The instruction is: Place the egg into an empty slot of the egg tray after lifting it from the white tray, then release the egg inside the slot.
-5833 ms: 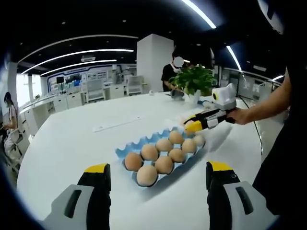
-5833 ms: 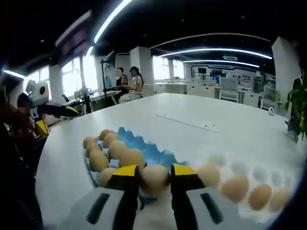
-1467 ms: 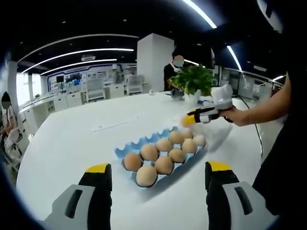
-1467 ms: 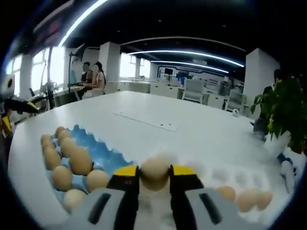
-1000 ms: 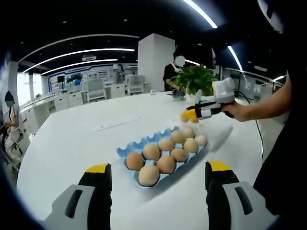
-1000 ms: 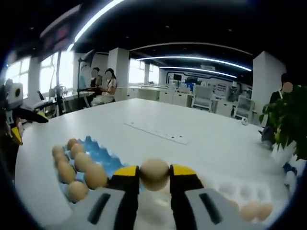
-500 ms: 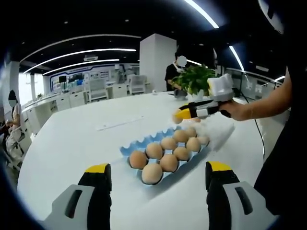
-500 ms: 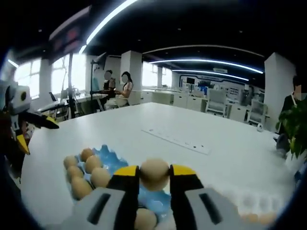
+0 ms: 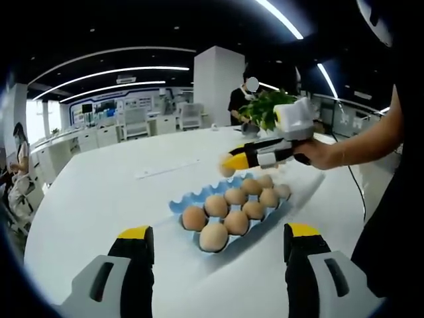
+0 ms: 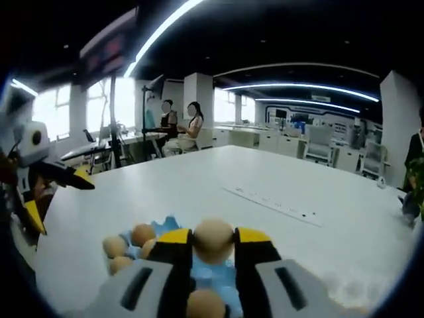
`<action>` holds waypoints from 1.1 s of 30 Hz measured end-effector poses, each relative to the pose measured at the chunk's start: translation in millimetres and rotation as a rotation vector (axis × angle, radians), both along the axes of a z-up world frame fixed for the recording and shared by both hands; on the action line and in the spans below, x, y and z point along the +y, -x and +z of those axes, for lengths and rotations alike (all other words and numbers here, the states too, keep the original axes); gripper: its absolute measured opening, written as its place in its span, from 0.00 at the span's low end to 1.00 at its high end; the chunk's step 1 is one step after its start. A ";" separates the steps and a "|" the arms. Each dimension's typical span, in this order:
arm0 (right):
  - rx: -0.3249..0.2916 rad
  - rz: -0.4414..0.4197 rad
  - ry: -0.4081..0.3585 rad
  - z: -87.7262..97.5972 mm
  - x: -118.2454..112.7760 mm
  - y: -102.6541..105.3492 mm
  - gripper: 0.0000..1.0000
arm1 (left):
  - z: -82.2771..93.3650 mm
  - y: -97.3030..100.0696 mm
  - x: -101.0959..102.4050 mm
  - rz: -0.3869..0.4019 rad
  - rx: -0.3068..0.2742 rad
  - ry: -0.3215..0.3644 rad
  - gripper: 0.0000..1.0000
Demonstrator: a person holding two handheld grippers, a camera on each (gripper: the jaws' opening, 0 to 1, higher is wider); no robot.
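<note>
The right gripper [image 10: 212, 246] clamps an egg [image 10: 212, 239] between its jaws, above the blue egg tray [image 9: 192, 204]. The left gripper [image 9: 218, 242] has its jaws spread wide.

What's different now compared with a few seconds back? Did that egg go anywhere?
Yes. The right gripper, shut on an egg, lifted it off the white tray and carried it across, so it now hangs over the far side of the blue egg tray. It has not let go. The left gripper stayed open and idle, and the eggs already in the blue tray stayed put.
</note>
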State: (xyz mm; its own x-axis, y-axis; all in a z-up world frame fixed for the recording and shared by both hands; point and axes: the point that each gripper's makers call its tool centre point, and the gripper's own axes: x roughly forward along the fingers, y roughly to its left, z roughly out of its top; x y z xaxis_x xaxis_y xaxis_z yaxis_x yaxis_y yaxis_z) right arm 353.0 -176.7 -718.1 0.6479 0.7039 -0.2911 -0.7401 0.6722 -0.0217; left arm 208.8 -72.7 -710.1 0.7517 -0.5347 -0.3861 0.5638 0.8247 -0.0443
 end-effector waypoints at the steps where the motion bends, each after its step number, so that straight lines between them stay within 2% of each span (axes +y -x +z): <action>1: -0.001 0.009 -0.001 -0.2 5.0 0.3 0.24 | 0.1 0.4 0.5 -0.003 0.000 0.000 0.81; 11: 0.017 0.089 -0.014 -7.2 62.3 -0.5 0.24 | 0.0 -1.0 10.6 -0.004 0.000 0.006 0.81; 15: 0.029 0.114 -0.008 -12.4 75.9 -1.1 0.24 | -0.6 -2.5 13.1 -0.004 0.000 0.008 0.81; 26: 0.103 0.145 0.003 -35.6 91.4 -2.0 0.24 | -2.1 -4.0 15.6 0.004 0.005 0.013 0.80; 33: 0.118 0.168 0.024 -45.0 97.0 0.7 0.24 | -2.1 -3.5 17.4 0.020 0.001 0.014 0.81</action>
